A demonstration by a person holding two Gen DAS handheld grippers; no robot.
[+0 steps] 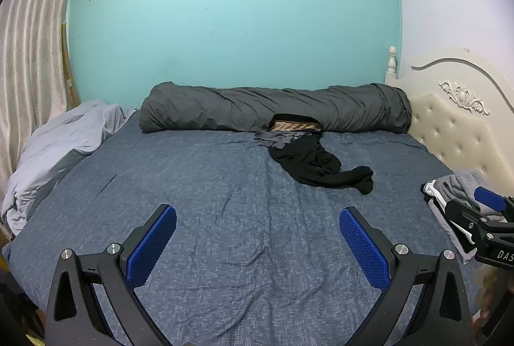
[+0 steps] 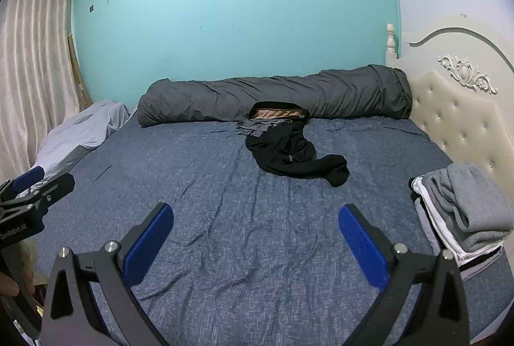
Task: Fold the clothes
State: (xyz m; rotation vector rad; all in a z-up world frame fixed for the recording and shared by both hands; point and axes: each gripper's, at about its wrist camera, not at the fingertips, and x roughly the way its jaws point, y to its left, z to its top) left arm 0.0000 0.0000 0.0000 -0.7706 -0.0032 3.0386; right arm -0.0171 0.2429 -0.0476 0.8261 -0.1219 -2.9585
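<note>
A striped curtain hangs at the far left of the room, and a pale grey duvet lies bunched at the left edge of the bed, whose blue-grey sheet runs flat and creased toward the turquoise wall. Over the near edge of the bed, the left gripper hovers with its blue-padded jaws spread as wide as they go, nothing between them and nothing touched. A long dark grey bolster lies along the far side of the bed against the wall. Just in front of the bolster, right of the bed's middle, lies the unfolded clothing: a black garment sprawled loose, with a small grey piece and a tan-lined black item at its far end. The right gripper hovers beside the left one, also over the near edge of the bed, equally wide open and empty. At the right edge of the bed, by the cream tufted headboard, sits a stack of folded clothes, grey on top.
</note>
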